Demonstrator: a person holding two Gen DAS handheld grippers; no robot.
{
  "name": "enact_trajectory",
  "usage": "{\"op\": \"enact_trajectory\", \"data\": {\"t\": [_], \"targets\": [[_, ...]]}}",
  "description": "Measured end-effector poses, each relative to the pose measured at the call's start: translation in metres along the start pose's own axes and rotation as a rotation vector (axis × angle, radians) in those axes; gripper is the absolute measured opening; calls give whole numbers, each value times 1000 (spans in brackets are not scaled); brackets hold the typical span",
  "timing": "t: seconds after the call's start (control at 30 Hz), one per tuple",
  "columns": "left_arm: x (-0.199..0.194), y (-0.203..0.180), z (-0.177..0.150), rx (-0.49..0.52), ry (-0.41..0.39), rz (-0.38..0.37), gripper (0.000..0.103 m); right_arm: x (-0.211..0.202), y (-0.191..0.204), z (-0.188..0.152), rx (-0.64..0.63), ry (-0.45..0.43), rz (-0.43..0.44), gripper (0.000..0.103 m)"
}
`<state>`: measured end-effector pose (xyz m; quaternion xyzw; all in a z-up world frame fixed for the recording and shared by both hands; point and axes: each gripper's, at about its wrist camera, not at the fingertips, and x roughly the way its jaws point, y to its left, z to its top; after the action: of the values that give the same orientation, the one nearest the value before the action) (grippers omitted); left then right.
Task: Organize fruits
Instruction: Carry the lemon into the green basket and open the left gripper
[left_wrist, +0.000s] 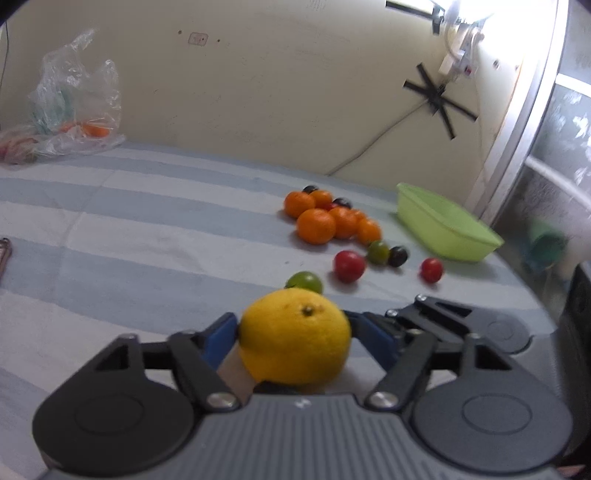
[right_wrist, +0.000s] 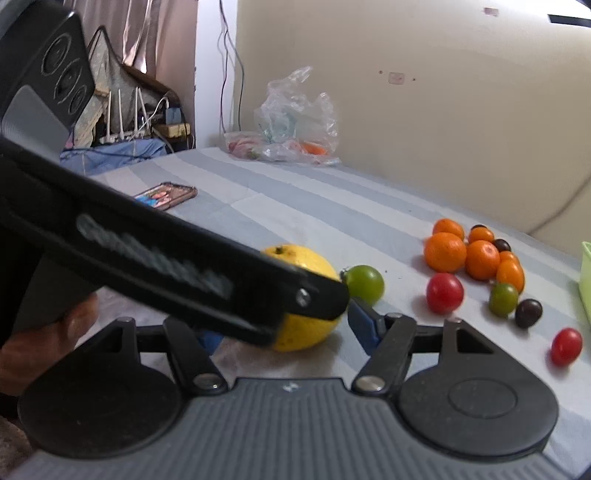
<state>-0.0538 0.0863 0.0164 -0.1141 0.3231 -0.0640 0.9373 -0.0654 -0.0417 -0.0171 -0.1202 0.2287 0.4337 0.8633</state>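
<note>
My left gripper (left_wrist: 293, 328) is shut on a yellow citrus fruit (left_wrist: 295, 336), its blue pads pressed against both sides. The same fruit (right_wrist: 306, 266) shows in the right wrist view, partly hidden by the left gripper's black body (right_wrist: 166, 266). My right gripper (right_wrist: 288, 325) is open and empty, just behind the fruit. A pile of oranges (left_wrist: 325, 218) (right_wrist: 476, 254), red (left_wrist: 349, 266), green (left_wrist: 304, 282) and dark small fruits lie on the striped cloth. A green tray (left_wrist: 443, 225) stands at the right.
A clear plastic bag (left_wrist: 74, 103) (right_wrist: 295, 122) with produce lies at the back by the wall. A phone (right_wrist: 166, 195) lies on the cloth at the left. The table's right edge is near the tray.
</note>
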Motion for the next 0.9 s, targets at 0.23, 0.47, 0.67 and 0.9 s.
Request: {"op": "enact_trajectory", "data": {"t": [0.23,0.47,0.67,0.9], "targets": [[14,-38,7,70,74,-82,69,-26,-16,-9,53,14,-50,67],[73,-154,15,280,165,-322,69,-102,-76,-47,215,9,-324,67],[115,-243,27,402,190,-419,69,-150,-132,-73,341,4,-505,67],[153,-280,109,359,69,-393,69,-152,-206,-33,283,-137,-582,67]]}}
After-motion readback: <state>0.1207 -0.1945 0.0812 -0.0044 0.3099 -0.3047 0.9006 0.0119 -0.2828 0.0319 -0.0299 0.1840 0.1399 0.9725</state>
